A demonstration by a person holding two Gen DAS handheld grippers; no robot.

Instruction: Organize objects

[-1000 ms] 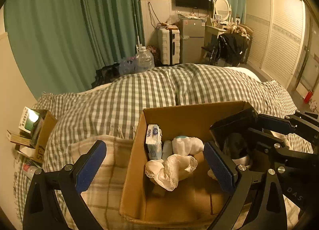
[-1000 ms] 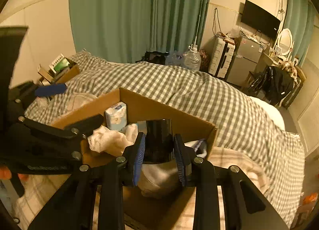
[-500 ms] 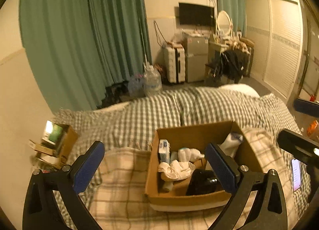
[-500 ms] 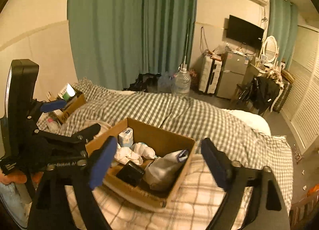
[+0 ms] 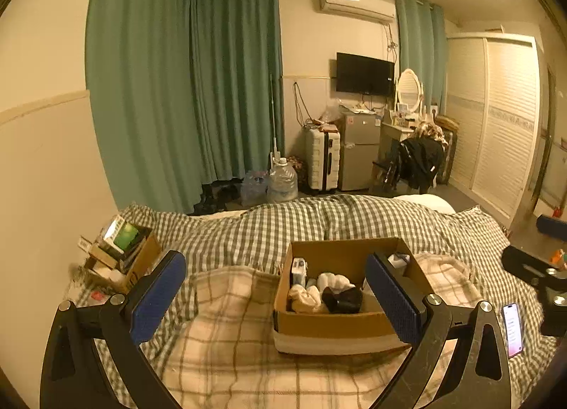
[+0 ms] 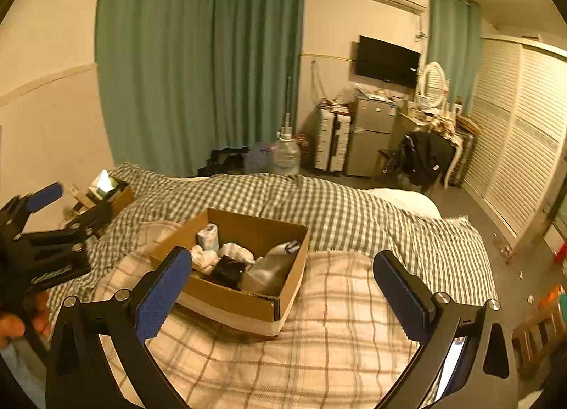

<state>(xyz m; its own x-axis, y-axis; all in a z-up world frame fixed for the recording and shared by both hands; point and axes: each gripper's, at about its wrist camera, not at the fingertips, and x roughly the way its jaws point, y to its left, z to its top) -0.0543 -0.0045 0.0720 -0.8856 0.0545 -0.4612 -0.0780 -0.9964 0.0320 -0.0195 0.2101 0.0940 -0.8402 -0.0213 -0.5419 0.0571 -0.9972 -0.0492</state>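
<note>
**Hovering above the packed box, both tools empty**

Holding right gripper (image 6: 281, 293) above the plaid blanket (image 6: 319, 338), jaws opening toward full spread, nothing between the pads. Left gripper (image 5: 274, 301) likewise spread wide and empty; seen again at 9 o'clock in the right wrist view, blue pad up.

Cardboard box (image 6: 226, 297) on the blanket, centre of the bed, just beyond the fingertips at 12 o'clock. Inside: a grey-white bottle (image 6: 269, 269) leaning into the near right corner, a black object (image 6: 228, 270) beside it (identity unclear), pale rolled cloths (image 6: 235, 251), and a small tissue pack (image 6: 208, 236) upright against the far left wall. Smartphone (image 5: 513, 329) lying screen-up on the bedding at 4 o'clock of the left wrist view, well apart from the box. Second small carton (image 5: 138, 267) of odds and ends at 9 o'clock, by the wall.

Risks, as judged:
- Soft bedding under the box: pressing on a wall could tip it and spill the bottle.
- Phone probably next; thin and flat on yielding fabric, so pads may pinch blanket or slip off.
- Grippers near each other; crossing paths could cause a clash.
</note>
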